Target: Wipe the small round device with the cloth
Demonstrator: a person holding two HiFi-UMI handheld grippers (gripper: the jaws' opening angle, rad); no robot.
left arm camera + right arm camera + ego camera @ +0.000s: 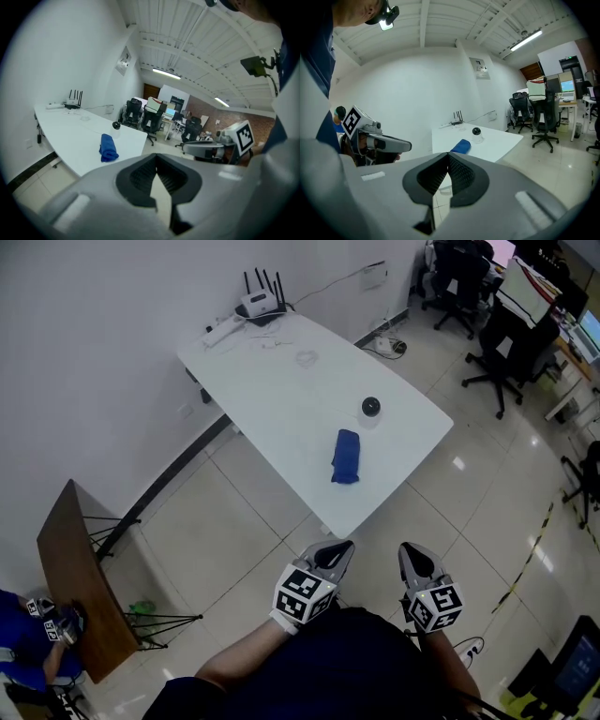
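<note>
Head view: I stand on the tiled floor (234, 512), short of the near end of the white table (272, 381). My left tongs (336, 552) and right tongs (411, 557) are held low before my body, well apart from the table. Both have jaws together and nothing in them. The blue cloth (345, 457) lies folded on the near part of the table, untouched. The small round device (371, 407) stands just beyond it, near but apart, toward the right edge. Finding: no step of the task is done. The cloth has yet to be taken up, brought to the device and rubbed over it. A router (260, 304) and a power strip (223, 331) sit at the table's far end. Office chairs (502, 338) stand far right, and a brown side table (70, 568) near left by the wall.

Left gripper view: the jaws are pressed shut, empty. The table lies ahead to the left, cloth nearer, device behind. Desks and chairs fill the far room under lit ceiling strips (167, 73).

Right gripper view: the jaws are closed on nothing. The table is ahead, with the cloth in front of the device and a plain white wall behind.
</note>
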